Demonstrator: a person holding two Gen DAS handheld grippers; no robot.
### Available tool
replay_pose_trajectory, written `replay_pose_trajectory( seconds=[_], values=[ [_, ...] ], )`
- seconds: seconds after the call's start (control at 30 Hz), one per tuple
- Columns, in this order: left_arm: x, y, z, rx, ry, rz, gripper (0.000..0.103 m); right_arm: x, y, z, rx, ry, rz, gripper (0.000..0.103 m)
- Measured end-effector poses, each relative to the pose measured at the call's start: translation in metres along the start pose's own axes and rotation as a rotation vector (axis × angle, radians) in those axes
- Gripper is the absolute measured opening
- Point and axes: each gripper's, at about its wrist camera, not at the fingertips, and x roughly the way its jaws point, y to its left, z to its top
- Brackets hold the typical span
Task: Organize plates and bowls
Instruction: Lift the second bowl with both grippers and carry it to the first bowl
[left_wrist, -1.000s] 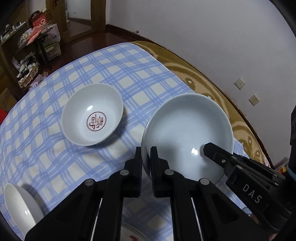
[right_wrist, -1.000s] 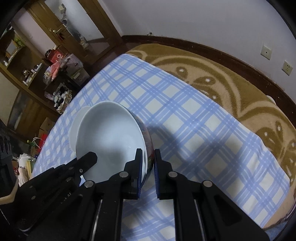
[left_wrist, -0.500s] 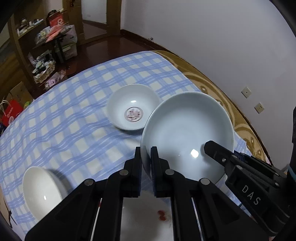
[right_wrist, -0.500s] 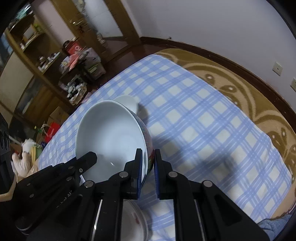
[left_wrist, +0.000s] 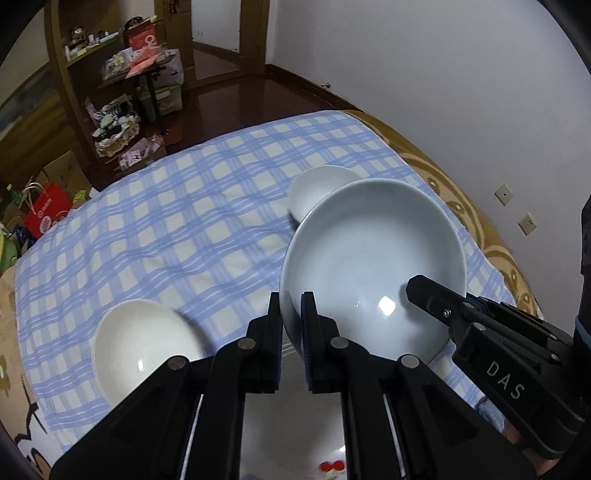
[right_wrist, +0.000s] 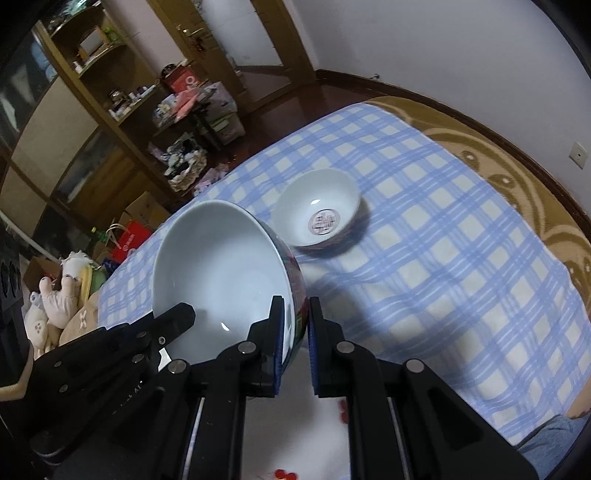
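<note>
L gripper (left_wrist: 291, 325) & R gripper (right_wrist: 295, 332) both clamp rim of big pale bowl (left_wrist: 369, 258), held tilted above checked cloth (left_wrist: 184, 229). Red-marked small bowl (right_wrist: 319, 212) sits on cloth at 12 o'clock of it; plain white bowl (left_wrist: 144, 347) at 9 o'clock in L view.

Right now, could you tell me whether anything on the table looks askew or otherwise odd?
Only the large pale bowl stands out: it is tilted in the air, pinched at opposite rims by the left claw and the right claw. Nothing appears spilled or broken.
</note>
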Motion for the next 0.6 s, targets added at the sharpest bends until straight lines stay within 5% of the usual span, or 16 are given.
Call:
replay_pose_trajectory(
  seconds=[0.6],
  values=[
    [-0.036,0.087,-0.039,-0.091,-0.026,0.081,0.01,0.022,0.078,-0.025,-0.095,0.058,0.131,0.013]
  ],
)
